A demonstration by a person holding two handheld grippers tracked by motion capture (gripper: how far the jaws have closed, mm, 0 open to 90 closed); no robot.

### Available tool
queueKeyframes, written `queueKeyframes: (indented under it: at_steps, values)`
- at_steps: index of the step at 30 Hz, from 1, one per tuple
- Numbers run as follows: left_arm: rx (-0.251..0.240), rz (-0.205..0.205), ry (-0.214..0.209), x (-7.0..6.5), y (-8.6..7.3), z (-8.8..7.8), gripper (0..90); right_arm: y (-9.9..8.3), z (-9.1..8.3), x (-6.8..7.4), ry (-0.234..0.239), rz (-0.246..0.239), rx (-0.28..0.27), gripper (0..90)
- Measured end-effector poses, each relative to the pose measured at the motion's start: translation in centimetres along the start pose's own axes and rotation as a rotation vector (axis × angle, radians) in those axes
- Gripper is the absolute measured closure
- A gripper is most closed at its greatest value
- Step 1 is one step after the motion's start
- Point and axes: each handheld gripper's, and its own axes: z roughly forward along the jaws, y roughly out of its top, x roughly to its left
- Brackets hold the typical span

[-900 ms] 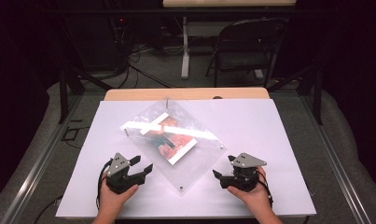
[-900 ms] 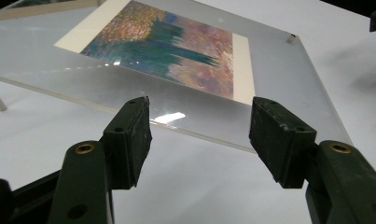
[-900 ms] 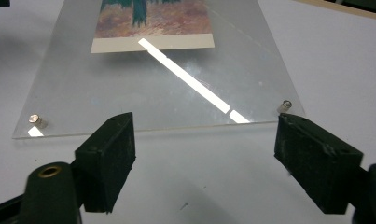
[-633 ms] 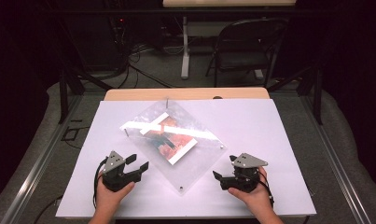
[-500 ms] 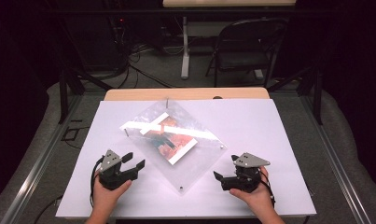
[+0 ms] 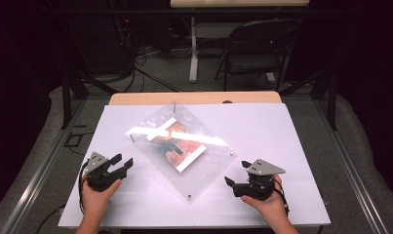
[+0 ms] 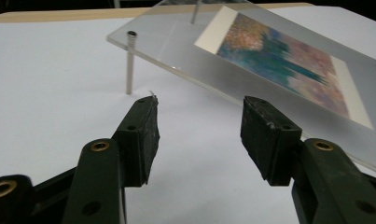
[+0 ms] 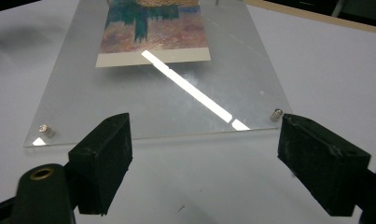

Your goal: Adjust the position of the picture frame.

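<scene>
A clear plate stands on posts mid-table, a picture card under it; a chair stands behind.

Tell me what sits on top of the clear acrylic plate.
On the clear acrylic plate lies a colourful picture card with pale borders. Metal standoff posts hold the plate above the white table.
</scene>
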Motion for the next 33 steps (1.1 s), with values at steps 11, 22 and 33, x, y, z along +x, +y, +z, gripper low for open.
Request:
queueKeyframes:
  at_steps: [11, 22, 33]
  values:
    - [0.057, -0.057, 0.093, 2.8, 1.1, 2.9, 57.0, 0.0, -0.1, -0.2, 0.019, 0.038, -0.003, 22.4]
    - [0.115, -0.081, 0.098, 4.1, 1.8, 6.1, 57.2, -0.2, 0.1, -0.4, 0.04, 0.07, -0.002, 23.2]
    - [0.154, -0.05, 0.118, 4.0, 2.8, 8.8, 65.5, -0.1, -0.2, -0.3, 0.051, 0.075, -0.001, 23.2]
